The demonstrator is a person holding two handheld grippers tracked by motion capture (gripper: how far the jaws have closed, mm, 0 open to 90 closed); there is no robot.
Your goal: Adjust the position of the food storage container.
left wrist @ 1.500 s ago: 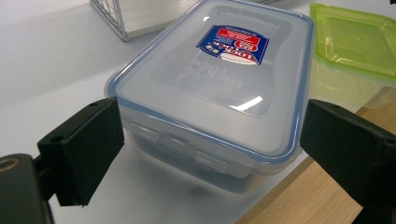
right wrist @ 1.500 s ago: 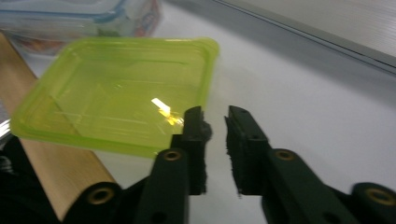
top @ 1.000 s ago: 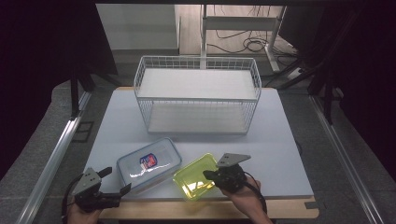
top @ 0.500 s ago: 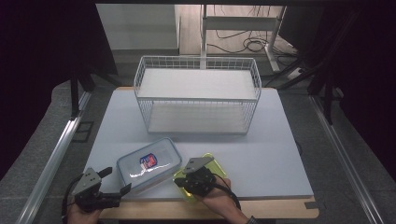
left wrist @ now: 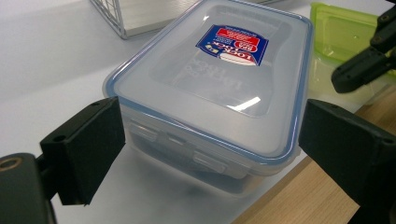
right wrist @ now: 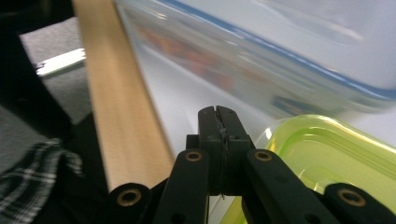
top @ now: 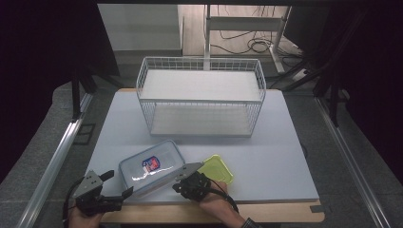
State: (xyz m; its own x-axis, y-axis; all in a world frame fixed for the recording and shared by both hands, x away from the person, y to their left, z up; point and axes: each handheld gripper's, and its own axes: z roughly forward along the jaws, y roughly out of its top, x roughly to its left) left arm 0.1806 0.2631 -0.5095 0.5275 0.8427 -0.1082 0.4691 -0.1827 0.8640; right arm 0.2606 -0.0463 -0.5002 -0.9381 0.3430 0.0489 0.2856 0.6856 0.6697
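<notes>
Reaching toward the clear lidded box (top: 152,167), the left tool (top: 118,184) stands with jaws wide at either side of its near short end, pads off the walls. Right tool (top: 181,183) is pinched shut on nothing, tip low at the gap between the clear box and the green box (top: 216,169).

Clear box lies at 6 o'clock on the worktop (top: 266,156), near the front edge, skewed; green box just beside it at its 3 o'clock; wire basket (top: 202,102) at 12 o'clock, well apart.

Step in hand, as I judge it: gripping the clear box. To do it well, square the left tool to the short end, pads on the walls below the lid rim, clear of the latch, and close evenly. Keep the right tool from nudging the green box.

Count: two tools, one clear box, one green box, one basket.
</notes>
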